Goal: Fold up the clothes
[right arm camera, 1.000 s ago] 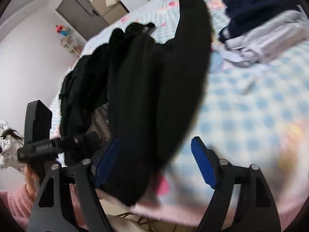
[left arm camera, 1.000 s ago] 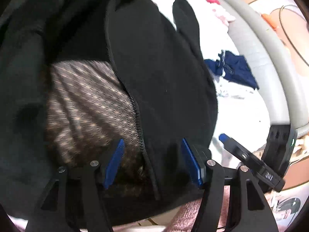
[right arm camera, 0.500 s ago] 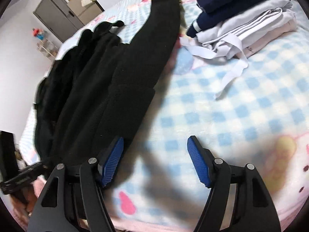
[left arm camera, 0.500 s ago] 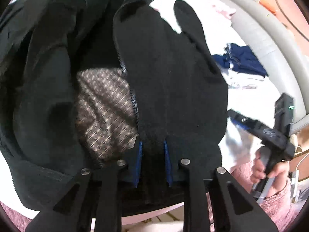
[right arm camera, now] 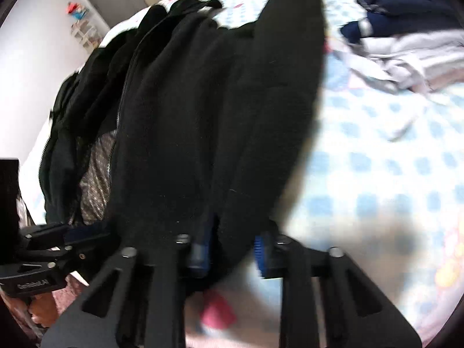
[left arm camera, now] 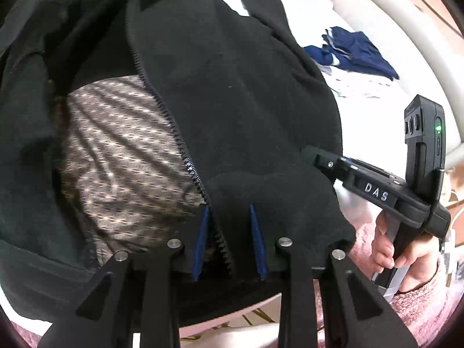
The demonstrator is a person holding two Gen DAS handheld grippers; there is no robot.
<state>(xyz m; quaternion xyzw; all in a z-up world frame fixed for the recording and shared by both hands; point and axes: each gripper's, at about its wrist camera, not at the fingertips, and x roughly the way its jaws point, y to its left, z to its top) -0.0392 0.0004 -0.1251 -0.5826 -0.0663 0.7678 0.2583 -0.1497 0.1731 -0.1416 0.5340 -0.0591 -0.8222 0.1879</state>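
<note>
Black fleece jacket (left arm camera: 237, 92) lengthwise away from both grippers, hem nearest.

Right view: all smeared and blurry, most of all near the black jacket (right arm camera: 220, 110).
Pile of clothes (right arm camera: 406, 29): fuzzy, beside the jacket's sleeve, cut off by the picture's edge.
Pink thing (right arm camera: 217, 313): under the jacket's bottom edge, too blurry to tell.
Jacket's bottom edge: hidden behind the left tongs (left arm camera: 229, 240).
Person's hand (left arm camera: 397, 249): right of the jacket, partly hidden by the handle.
</note>
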